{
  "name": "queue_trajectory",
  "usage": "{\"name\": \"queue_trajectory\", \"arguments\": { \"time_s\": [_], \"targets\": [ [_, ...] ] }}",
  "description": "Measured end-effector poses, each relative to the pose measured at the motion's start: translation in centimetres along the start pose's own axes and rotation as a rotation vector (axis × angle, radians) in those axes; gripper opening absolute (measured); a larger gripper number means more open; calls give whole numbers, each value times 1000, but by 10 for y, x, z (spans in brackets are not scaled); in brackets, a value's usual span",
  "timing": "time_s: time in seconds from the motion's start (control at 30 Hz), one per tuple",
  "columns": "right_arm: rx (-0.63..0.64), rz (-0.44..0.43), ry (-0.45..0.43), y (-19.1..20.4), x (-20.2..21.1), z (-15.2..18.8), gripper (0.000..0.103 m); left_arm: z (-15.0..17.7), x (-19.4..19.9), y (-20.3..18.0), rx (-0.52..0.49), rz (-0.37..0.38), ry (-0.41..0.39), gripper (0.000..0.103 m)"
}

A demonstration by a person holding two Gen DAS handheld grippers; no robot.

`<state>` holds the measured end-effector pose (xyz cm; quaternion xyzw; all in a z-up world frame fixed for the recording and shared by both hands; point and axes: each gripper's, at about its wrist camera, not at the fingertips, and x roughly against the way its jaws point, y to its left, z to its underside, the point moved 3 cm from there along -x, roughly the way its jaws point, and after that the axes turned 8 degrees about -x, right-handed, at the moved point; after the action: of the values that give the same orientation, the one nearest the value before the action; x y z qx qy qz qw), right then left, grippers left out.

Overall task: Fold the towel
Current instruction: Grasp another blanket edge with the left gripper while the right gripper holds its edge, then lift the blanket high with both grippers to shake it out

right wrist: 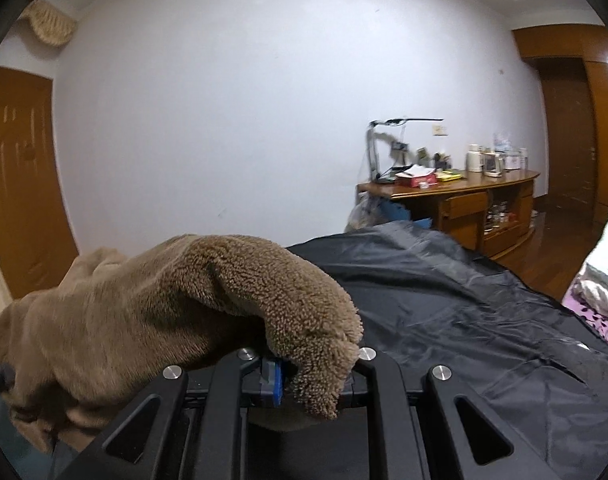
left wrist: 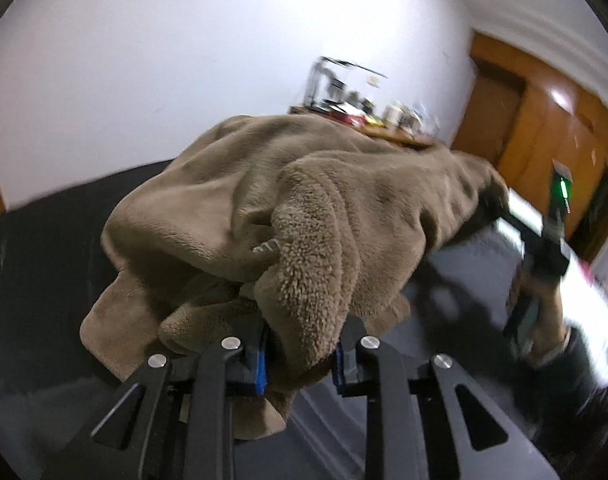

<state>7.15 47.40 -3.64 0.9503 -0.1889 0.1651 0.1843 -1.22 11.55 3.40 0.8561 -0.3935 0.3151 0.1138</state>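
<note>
Left wrist view, left to right: black sheet (left wrist: pixel 35 280) covered the bed, white wall (left wrist: pixel 183 60) behind it. Brown towel (left wrist: pixel 263 208) was bunched up, lifted off the sheet and strung between my two tools. My left tool (left wrist: pixel 299 356) sat bottom centre with a thick fold of towel between its blue pads (left wrist: pixel 260 364); jaws were narrowed, both pads against the cloth, so I read it as gripping. Loose end of that fold hung below the jaws. Further right, the towel's far corner ran to my right tool (left wrist: pixel 500 204), blurred, with the hand (left wrist: pixel 544 304) and dark sleeve (left wrist: pixel 576 360) behind it. Green light showed on that unit. Wooden cabinet (left wrist: pixel 384 130) with clutter sat beyond the towel, wooden wardrobe (left wrist: pixel 544 120) at far right.

Right wrist view, left to right: wooden door (right wrist: pixel 19 184), then the towel (right wrist: pixel 143 304) spreading leftward off frame edge. Right tool (right wrist: pixel 314 376) was nearly fully closed, pinching a fuzzy towel corner that flopped over and past the jaws. Right of it, the black sheet (right wrist: pixel 444 312) lay wrinkled on the bed. Cabinet (right wrist: pixel 464 204) stood against the wall, pink patterned bedding (right wrist: pixel 600 320) with pale folded cloth at the right edge.
</note>
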Motion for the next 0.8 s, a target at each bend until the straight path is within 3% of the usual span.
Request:
{"name": "queue_trajectory", "arguments": {
  "time_s": [0.27,0.37,0.43,0.5,0.7,0.8],
  "targets": [
    [-20,52,-56,-7,14,-8,17,22,-4,-15,-87,0,49,28],
    [-44,63,-54,-12,14,-10,17,19,-12,-21,-137,-25,54,43],
    [-59,66,-48,-16,14,-11,17,21,-16,-22,-163,-50,59,61],
    [-62,71,-53,-17,15,-12,17,27,-16,-22,-179,-78,62,66],
    [-43,108,-108,-16,25,-15,17,41,-20,-23,-220,-152,76,62],
    [-32,148,-162,-17,35,-19,17,43,-23,-23,-254,-205,94,35]
  ]
}}
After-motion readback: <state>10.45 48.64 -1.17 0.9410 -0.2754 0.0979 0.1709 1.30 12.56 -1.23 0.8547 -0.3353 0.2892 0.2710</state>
